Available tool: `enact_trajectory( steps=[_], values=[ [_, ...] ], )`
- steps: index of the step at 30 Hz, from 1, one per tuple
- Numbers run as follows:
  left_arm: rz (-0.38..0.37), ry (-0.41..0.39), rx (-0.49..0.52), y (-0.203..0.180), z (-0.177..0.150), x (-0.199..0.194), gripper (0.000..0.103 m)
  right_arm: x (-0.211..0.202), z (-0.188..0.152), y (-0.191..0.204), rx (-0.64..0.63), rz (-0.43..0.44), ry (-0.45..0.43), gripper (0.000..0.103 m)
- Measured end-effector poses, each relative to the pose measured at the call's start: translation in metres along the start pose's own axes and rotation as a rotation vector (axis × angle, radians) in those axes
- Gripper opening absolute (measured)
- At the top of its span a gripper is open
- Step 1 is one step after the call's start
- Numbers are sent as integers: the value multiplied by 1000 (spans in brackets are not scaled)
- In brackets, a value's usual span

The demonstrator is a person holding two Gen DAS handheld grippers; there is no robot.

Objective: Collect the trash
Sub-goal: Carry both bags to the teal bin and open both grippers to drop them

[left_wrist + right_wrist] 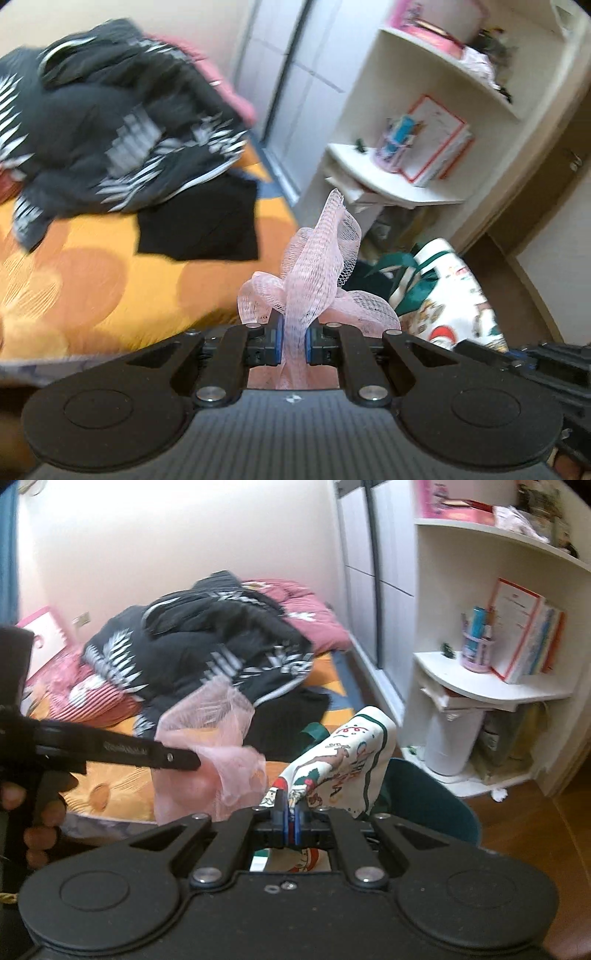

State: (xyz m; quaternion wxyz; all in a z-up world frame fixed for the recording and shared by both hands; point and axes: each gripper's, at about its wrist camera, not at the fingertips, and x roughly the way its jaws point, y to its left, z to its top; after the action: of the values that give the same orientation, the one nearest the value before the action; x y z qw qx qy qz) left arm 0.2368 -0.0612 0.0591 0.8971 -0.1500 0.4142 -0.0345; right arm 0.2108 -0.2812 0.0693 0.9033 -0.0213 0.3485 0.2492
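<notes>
The left tool is clamped on a pink net; the mesh is pinched between its blue pads and bunches up ahead of the fingertips, with more trailing back under the tool body. In the right wrist view the same net hangs from the left tool, which enters from the left, held by the person's hand. The right tool is clamped on the edge of a white printed bag; its pads are pressed together on the fabric, and the bag rises ahead and to the right of its tips. The bag has green trim and a cartoon print. Seen from the left tool, the bag lies ahead and to the right, close beside the net. A bed with an orange cover lies ahead and left of both tools, carrying a heap of dark patterned clothes and a black cloth. A white shelf unit stands ahead and right, holding books and a pen cup. A dark teal bin sits just behind the bag. The left view is motion-blurred.
</notes>
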Motion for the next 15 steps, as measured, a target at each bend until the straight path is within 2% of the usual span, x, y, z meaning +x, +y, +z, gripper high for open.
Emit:
enact_trajectory(
  steps=[3,7,15],
  values=[
    [-36,12,22,-24,13,20,11,8,0,-20,19,-31,-2,4],
    [-47,31,68,-52,20,49,11,18,-6,-42,40,-66,-1,4],
    [-9,122,154,-80,11,123,11,64,-33,-79,56,-120,59,4]
  ],
)
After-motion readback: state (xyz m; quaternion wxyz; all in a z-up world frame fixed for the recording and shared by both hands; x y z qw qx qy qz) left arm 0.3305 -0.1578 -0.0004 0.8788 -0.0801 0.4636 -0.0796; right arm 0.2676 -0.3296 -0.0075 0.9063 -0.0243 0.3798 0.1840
